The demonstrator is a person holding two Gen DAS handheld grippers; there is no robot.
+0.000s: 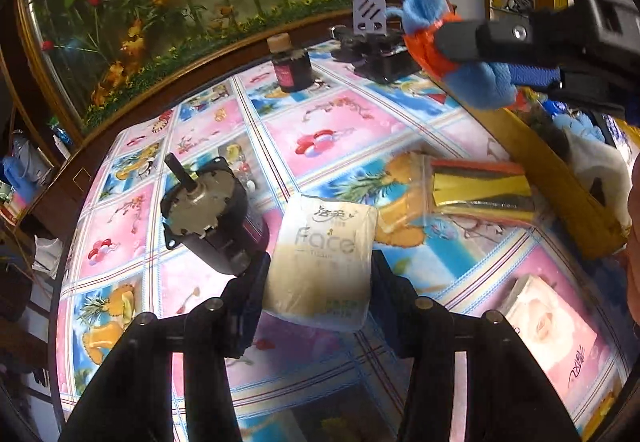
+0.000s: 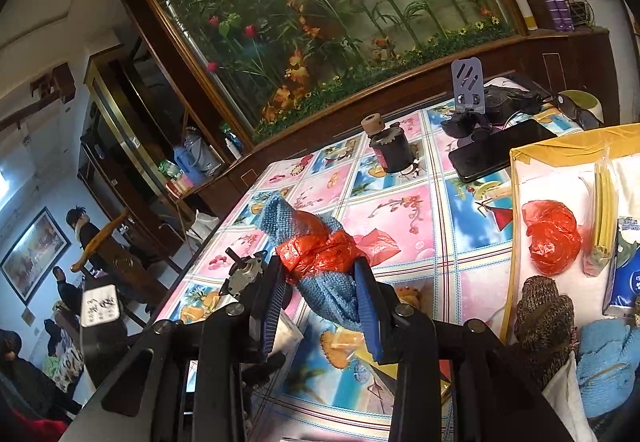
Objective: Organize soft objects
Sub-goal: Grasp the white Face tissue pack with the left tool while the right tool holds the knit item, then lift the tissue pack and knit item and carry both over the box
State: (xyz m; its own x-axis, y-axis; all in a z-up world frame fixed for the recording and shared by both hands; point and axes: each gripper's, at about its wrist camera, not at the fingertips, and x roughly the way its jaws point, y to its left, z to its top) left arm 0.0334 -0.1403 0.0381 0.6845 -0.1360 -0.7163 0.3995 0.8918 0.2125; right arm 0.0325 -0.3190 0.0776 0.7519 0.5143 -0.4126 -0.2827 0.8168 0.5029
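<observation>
A pale tissue pack [image 1: 320, 242] printed "Face" sits on the patterned tablecloth, and my left gripper [image 1: 320, 270] is shut on its near end, one finger against each side. My right gripper [image 2: 318, 266] is shut on a blue towel bundle [image 2: 328, 294] with an orange-red plastic bag wrapped around it, held above the table. In the left wrist view the same right gripper [image 1: 460, 42] hangs at the upper right with the blue towel bundle [image 1: 476, 82] in it, over the yellow-rimmed box [image 1: 552, 178].
The yellow-rimmed box [image 2: 560, 150] holds a red plastic bag [image 2: 554, 238], a straw packet [image 2: 604, 210], a blue tissue pack and knitted items. On the table lie a small motor [image 1: 208, 210], a corked dark jar [image 1: 290, 66], a bagged foil packet [image 1: 480, 190], a pink tissue pack [image 1: 560, 330] and a phone [image 2: 500, 150].
</observation>
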